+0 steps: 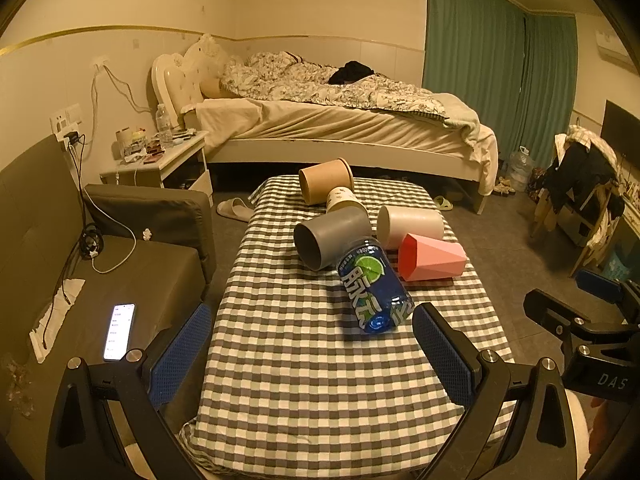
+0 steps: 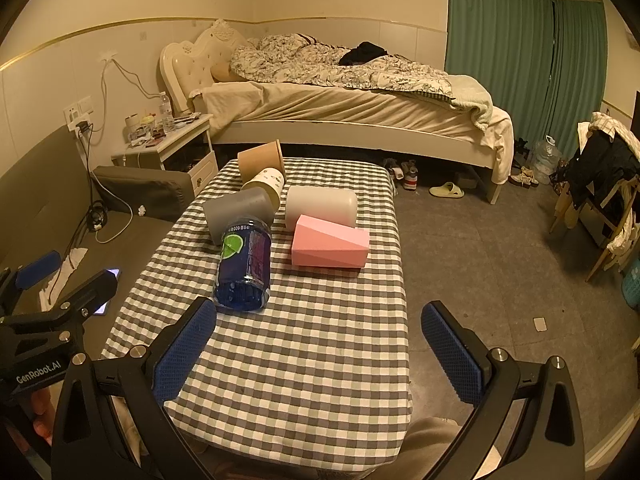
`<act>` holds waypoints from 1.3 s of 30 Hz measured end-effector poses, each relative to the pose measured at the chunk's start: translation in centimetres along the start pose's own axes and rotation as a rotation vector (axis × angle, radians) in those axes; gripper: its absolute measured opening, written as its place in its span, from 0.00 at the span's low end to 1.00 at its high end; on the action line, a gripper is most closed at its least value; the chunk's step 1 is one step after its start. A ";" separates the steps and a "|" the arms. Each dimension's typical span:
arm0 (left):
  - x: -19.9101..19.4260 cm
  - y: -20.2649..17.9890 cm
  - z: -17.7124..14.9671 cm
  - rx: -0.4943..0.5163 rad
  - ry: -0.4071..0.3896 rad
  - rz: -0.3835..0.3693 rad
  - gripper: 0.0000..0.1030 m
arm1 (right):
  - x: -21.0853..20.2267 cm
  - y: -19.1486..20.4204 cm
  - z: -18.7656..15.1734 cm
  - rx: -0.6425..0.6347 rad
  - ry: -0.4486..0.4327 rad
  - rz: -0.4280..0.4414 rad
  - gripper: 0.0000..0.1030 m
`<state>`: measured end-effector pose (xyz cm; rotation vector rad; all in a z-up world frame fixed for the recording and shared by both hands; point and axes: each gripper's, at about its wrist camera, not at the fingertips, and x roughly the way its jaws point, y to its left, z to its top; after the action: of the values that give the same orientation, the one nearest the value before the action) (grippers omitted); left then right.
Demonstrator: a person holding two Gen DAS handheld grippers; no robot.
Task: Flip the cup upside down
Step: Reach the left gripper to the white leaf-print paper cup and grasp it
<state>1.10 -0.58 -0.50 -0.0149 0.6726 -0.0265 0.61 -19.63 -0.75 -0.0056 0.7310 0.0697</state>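
Left gripper (image 1: 310, 350): jaws spread wide, nothing between them, held level over the near end of the table (image 1: 304, 392), pointing down its length. Blue pads (image 1: 180, 356) face inward. Right gripper (image 2: 320, 350): same pose, jaws spread, empty, over the table's near right edge with its right finger out over the floor (image 2: 500, 248). Each gripper shows at the edge of the other's view, side by side, apart.

Next out, a blue bottle (image 1: 374, 286) lies on its side on the checked cloth, cap end toward the grippers, far end touching the grey cup (image 1: 330, 238).

All cups lie on their sides, mid to far table:
- pink cup (image 1: 432, 262), faceted, just right of the bottle, mouth to the left
- grey cup, mouth toward the near left
- white cup (image 1: 412, 222) behind the pink one, touching or nearly so
- small printed paper cup (image 1: 342, 196) wedged behind the grey cup
- brown paper cup (image 1: 326, 180) at the far end, against the printed one

Neither gripper touches any cup.

Left of the table: sofa (image 1: 120, 280) with a lit phone (image 1: 119, 331). Beyond: nightstand (image 1: 168, 160), bed (image 1: 340, 120), green curtains (image 1: 500, 80).
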 end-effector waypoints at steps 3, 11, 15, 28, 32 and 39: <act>1.9 0.3 1.1 0.007 0.009 0.001 1.00 | 0.4 0.0 0.8 -0.006 -0.001 -0.003 1.00; 6.4 1.6 4.3 0.010 0.049 -0.012 1.00 | 3.5 -0.1 4.1 -0.012 0.000 -0.009 1.00; 10.2 2.4 5.7 0.032 0.083 -0.030 1.00 | 6.6 -0.1 6.1 -0.012 0.016 -0.010 1.00; 22.5 1.6 12.0 0.076 0.193 -0.066 1.00 | 16.8 -0.3 12.3 -0.017 0.093 0.003 1.00; 25.7 0.2 14.5 0.049 0.229 -0.129 1.00 | 19.1 -0.2 13.7 -0.019 0.098 0.002 1.00; 32.5 -2.7 16.0 -0.019 0.417 -0.154 0.99 | 21.6 -2.6 12.7 0.030 0.139 0.003 1.00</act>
<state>36.40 -4.16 -8.20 -0.0809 1.0877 -0.1755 25.28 -20.51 -5.79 0.0192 0.8707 0.0619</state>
